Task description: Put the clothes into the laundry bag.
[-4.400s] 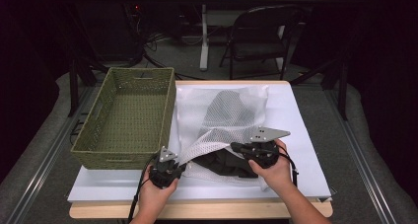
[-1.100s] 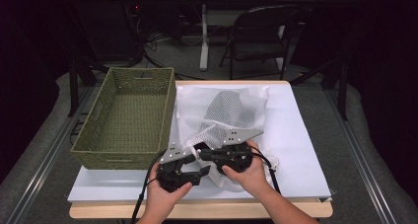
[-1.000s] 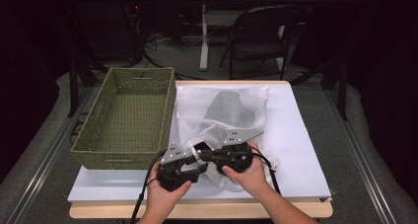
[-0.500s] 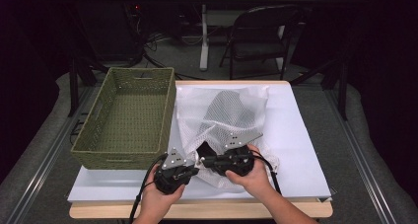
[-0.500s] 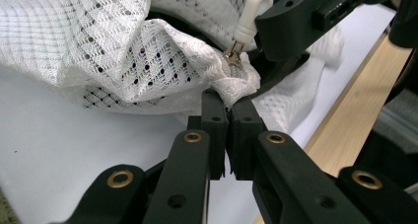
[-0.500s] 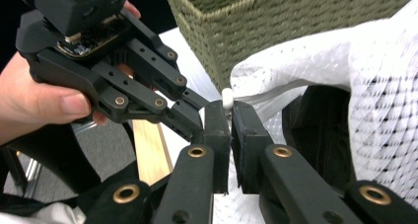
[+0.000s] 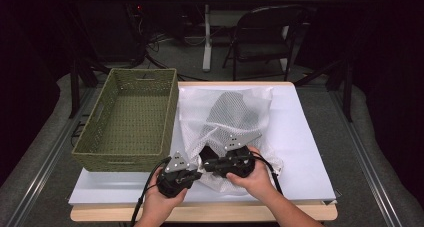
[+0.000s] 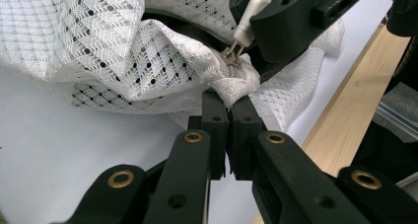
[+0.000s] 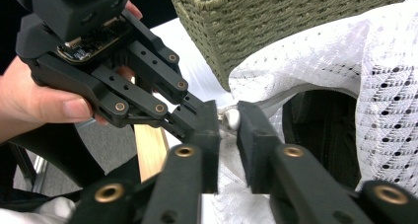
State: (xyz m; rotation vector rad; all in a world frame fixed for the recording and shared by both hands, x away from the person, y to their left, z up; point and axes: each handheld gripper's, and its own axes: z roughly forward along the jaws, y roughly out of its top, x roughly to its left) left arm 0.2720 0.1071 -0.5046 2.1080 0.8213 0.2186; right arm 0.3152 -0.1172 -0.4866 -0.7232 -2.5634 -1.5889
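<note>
A white mesh laundry bag point(image 7: 235, 112) lies on the white table cover, with a dark garment point(image 9: 320, 130) inside it. At the bag's near left corner, my left gripper point(image 7: 199, 173) is shut on the bag's mesh edge point(image 8: 236, 83), just beside the zipper end. My right gripper point(image 7: 209, 164) faces it from the right. Its jaws are shut on the white teardrop zipper pull point(image 9: 231, 118), which also sticks out of them in the left gripper view point(image 8: 251, 9). The two sets of fingertips nearly touch.
A green woven basket point(image 7: 170, 112) stands empty at the left, its near corner close to the grippers point(image 9: 246, 31). The table's wooden front edge point(image 7: 200, 213) runs just below the hands. A folding chair point(image 7: 260, 37) stands beyond the table.
The right gripper has travelled left along the bag's near edge to meet the left gripper. Both hands drifted slightly toward the front edge, and less of the dark garment shows.
</note>
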